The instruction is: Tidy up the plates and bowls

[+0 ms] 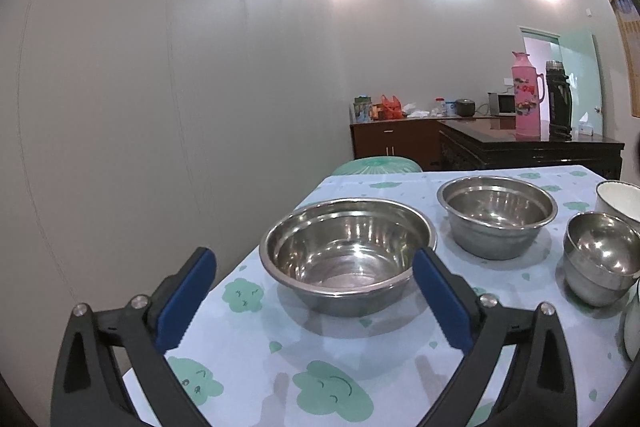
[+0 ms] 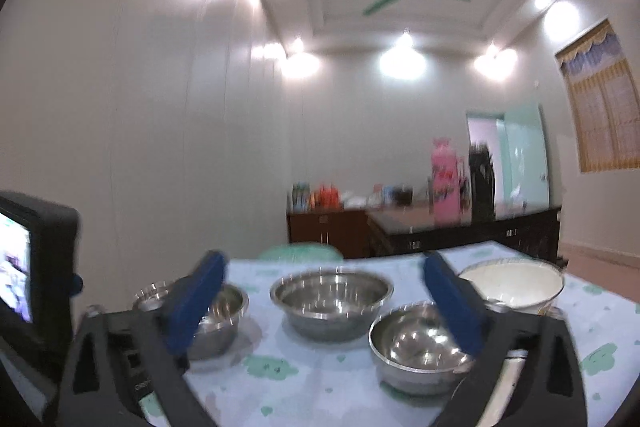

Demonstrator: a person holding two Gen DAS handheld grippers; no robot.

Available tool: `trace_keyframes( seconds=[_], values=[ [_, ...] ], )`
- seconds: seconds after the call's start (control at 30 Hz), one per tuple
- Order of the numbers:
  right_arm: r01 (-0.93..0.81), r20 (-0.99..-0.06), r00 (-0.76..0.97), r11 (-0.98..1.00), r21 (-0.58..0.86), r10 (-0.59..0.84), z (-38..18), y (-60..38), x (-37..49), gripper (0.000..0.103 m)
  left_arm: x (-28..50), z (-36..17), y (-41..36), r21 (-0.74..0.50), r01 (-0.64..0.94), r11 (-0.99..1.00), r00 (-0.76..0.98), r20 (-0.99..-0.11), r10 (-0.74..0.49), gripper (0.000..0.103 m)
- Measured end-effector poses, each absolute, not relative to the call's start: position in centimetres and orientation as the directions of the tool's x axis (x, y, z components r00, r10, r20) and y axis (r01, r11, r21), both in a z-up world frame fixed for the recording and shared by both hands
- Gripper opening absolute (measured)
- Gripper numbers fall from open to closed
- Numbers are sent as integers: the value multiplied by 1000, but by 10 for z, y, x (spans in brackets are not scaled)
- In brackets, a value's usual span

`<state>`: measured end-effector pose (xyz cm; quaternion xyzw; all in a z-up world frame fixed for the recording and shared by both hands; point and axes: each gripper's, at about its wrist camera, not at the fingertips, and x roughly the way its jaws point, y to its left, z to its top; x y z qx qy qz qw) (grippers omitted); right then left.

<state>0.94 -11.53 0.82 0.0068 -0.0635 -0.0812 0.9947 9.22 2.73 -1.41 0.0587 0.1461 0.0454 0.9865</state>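
Observation:
On the cloud-print tablecloth [image 1: 248,359] a large steel bowl [image 1: 348,255] stands nearest the table's left edge. Behind it to the right is a mid-size steel bowl [image 1: 496,215]. Two small nested steel bowls [image 1: 600,259] and a white bowl [image 1: 620,199] sit at the right edge. My left gripper [image 1: 315,259] is open just before the large bowl and holds nothing. The right wrist view is blurred: my right gripper [image 2: 325,261] is open and empty above the mid-size bowl [image 2: 332,303], the small bowls [image 2: 416,347], the white bowl [image 2: 516,283] and the large bowl [image 2: 216,311].
A green stool [image 1: 376,165] stands past the table's far edge. Behind it a dark wooden cabinet [image 1: 520,147] carries a pink flask [image 1: 526,95] and a black flask [image 1: 558,99]. A plain wall runs along the left. The left gripper's body [image 2: 36,267] shows at left.

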Motion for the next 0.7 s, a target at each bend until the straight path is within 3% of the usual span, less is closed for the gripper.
trace_keyframes(
  seconds=[0.1,0.5,0.7],
  values=[
    [109,153,982,994,22,-111,9,-113,4,103,91,-16,27,129,-70,989,952,-288,105,100],
    [110,93,989,994,24,-112,10,-116,16,103,80,-17,17,159,-33,987,953,-294,79,103],
    [118,70,990,993,24,-120,11,-116,19,103,75,-17,29,100,-30,995,954,-295,58,103]
  ],
)
